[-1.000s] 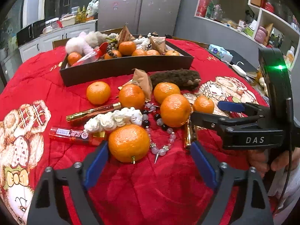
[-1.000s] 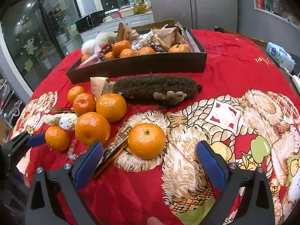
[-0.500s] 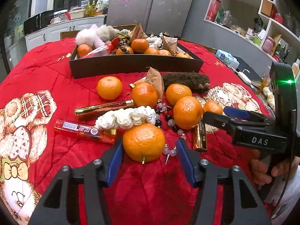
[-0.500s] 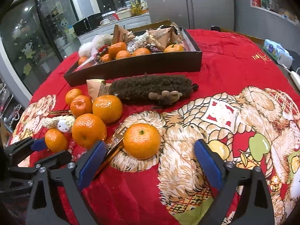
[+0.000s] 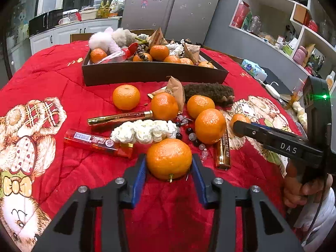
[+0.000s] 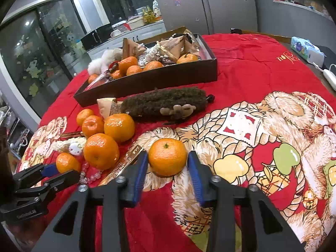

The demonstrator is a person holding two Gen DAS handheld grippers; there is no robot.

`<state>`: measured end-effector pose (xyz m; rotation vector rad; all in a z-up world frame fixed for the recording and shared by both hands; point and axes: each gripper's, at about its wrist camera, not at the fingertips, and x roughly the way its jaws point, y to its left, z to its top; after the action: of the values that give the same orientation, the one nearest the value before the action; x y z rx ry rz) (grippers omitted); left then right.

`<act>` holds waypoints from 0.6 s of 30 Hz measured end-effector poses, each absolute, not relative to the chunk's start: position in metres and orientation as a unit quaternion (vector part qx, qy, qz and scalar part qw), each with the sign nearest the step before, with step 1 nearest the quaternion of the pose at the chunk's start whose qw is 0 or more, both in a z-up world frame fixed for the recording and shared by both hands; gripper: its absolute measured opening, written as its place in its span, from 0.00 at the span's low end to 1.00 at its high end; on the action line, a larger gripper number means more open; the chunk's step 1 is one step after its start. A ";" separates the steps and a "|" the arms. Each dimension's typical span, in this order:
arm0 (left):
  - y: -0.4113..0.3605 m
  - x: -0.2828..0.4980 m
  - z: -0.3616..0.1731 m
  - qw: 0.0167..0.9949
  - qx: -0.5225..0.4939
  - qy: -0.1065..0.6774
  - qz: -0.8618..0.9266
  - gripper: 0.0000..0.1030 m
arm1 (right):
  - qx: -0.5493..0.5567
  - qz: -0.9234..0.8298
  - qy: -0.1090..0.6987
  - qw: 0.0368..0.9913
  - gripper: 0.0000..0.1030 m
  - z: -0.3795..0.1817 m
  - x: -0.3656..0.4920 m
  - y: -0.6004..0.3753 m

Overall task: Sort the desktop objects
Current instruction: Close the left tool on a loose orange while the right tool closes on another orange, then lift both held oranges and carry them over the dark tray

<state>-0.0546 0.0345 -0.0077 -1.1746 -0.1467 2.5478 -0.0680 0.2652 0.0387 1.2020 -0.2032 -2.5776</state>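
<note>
A mandarin (image 5: 168, 153) lies on the red blanket between the blue pads of my left gripper (image 5: 168, 160). The jaws are closing and both pads touch its sides. In the right wrist view another mandarin (image 6: 167, 157) sits between the pads of my right gripper (image 6: 167, 156), whose jaws are also closing against it. Both fruits still rest on the cloth. The dark brown box (image 5: 153, 73) stands behind, holding several mandarins, plush toys and paper packets. The left wrist view shows the right gripper (image 5: 239, 126) from the side, with a hand on its handle.
Loose on the blanket are three more mandarins (image 5: 210, 126), a white crochet band (image 5: 145, 131), a red bottle (image 5: 96, 142), two gold tubes (image 5: 119, 117), a bead string (image 5: 189, 130), a brown furry pouch (image 6: 163, 103) and a paper packet (image 5: 176, 88). Shelves stand at the right.
Both grippers' jaws have closed in from wide open until the pads sit against a mandarin each. Neither hand has shifted much, and nothing else on the blanket has moved.
</note>
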 end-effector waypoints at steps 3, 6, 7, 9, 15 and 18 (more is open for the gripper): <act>0.036 -0.053 -0.007 0.170 -0.410 -0.047 0.895 0.41 | 0.416 -0.895 -0.072 0.146 0.36 0.039 -0.068 0.266; 0.037 -0.052 -0.006 0.174 -0.408 -0.047 0.895 0.41 | 0.415 -0.895 -0.072 0.146 0.36 0.039 -0.067 0.266; 0.036 -0.051 -0.005 0.175 -0.407 -0.048 0.895 0.41 | 0.415 -0.895 -0.071 0.146 0.36 0.039 -0.067 0.266; 0.036 -0.050 -0.004 0.175 -0.405 -0.049 0.896 0.41 | 0.414 -0.896 -0.068 0.145 0.36 0.039 -0.066 0.265; 0.035 -0.046 -0.002 0.176 -0.397 -0.049 0.900 0.41 | 0.410 -0.897 -0.063 0.151 0.36 0.041 -0.061 0.263; 0.035 -0.043 0.001 0.170 -0.390 -0.044 0.904 0.41 | 0.405 -0.899 -0.056 0.154 0.36 0.043 -0.057 0.261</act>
<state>-0.0433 0.0351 0.0006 -1.1073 -0.1255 2.5695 -0.0575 0.2609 0.0426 1.1618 -0.1597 -2.5772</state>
